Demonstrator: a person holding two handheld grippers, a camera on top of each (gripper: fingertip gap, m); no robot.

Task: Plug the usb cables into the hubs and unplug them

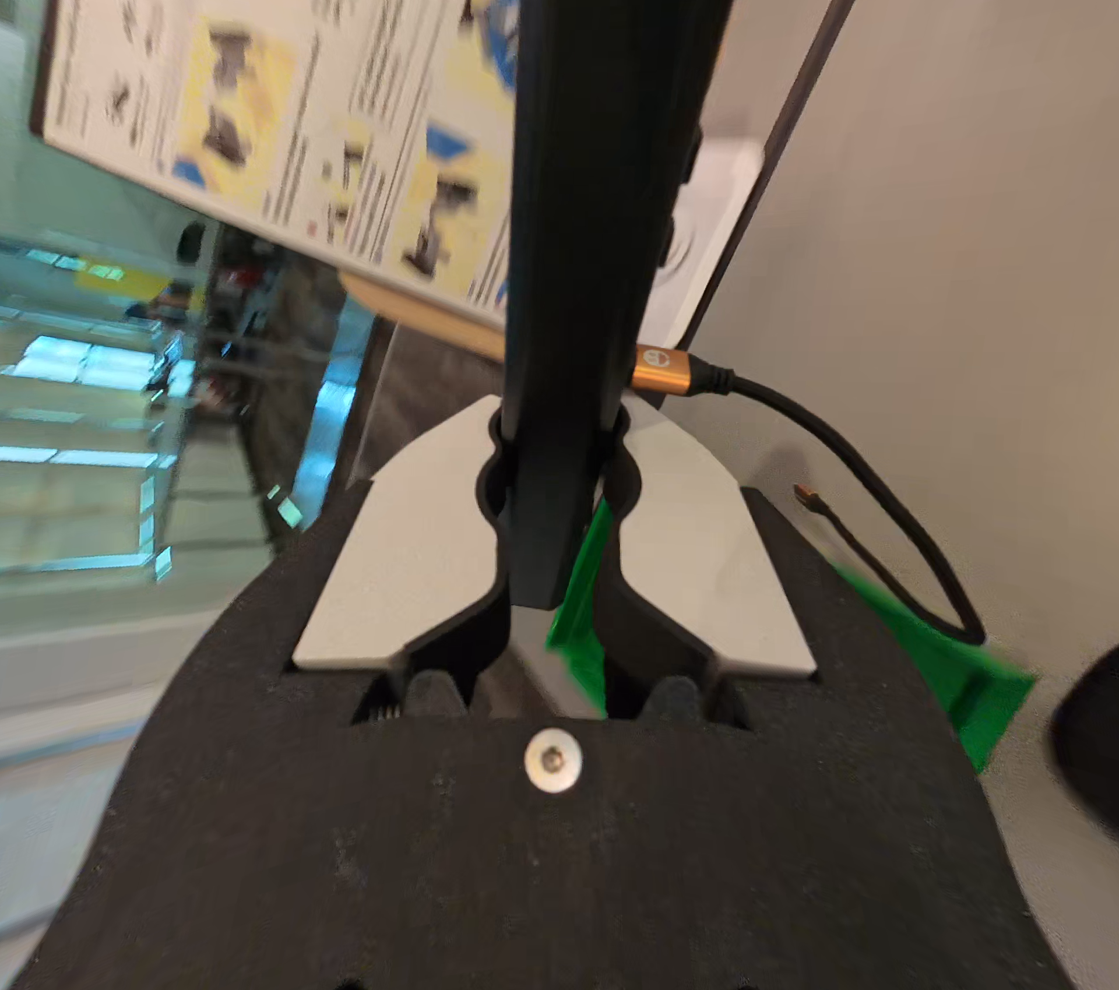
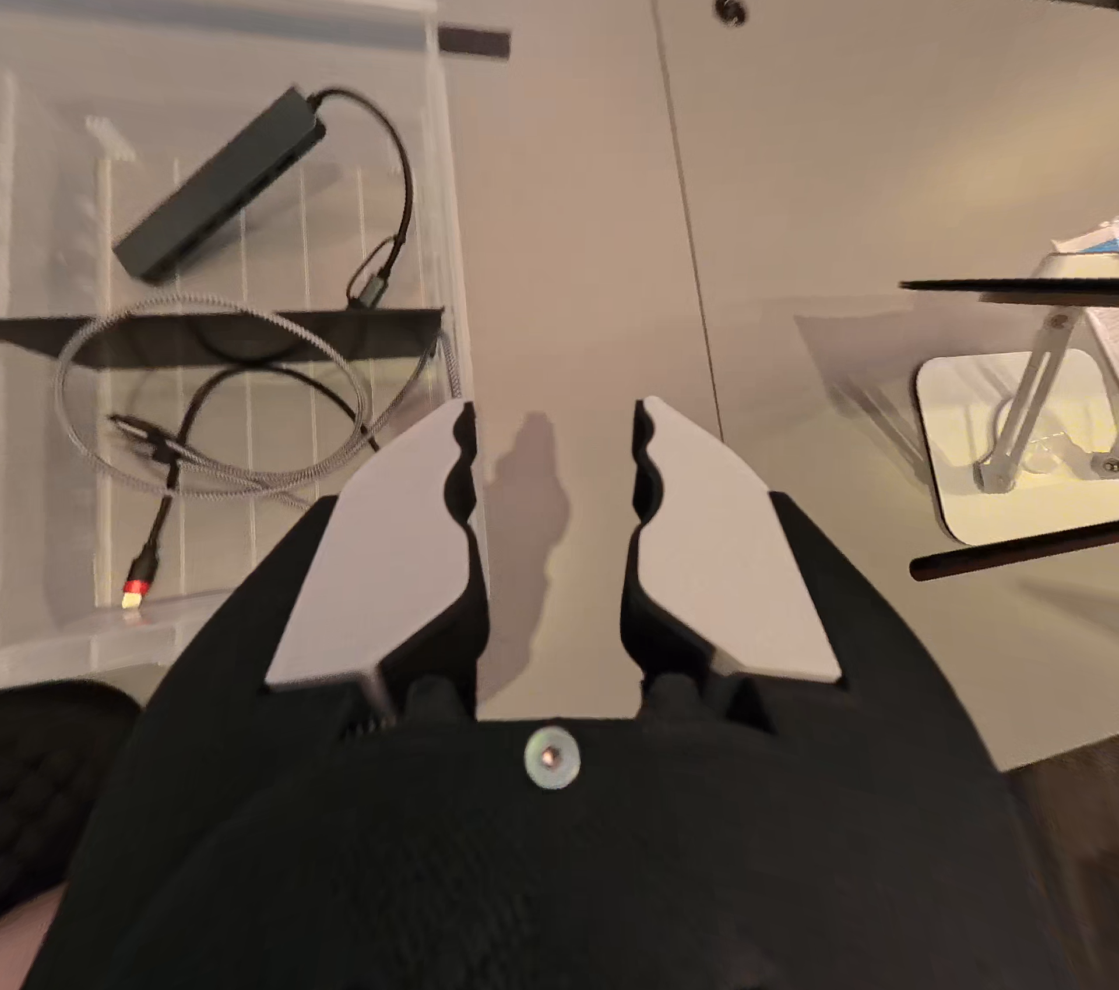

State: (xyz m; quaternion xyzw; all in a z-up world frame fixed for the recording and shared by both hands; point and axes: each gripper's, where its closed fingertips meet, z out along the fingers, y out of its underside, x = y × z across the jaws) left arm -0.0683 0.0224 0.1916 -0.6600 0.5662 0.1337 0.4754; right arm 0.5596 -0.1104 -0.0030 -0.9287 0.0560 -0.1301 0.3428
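Left gripper (image 1: pixel 557 476) jaws pinching the black hub (image 1: pixel 605 174); right gripper (image 2: pixel 554 467) jaws spread, empty.

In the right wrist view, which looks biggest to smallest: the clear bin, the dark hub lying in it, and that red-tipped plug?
As they look in that view:
1. Clear bin, by far the largest; it holds the other two.
2. Dark hub, a long slim bar.
3. Red-tipped plug, tiny, though it lies nearer the camera.
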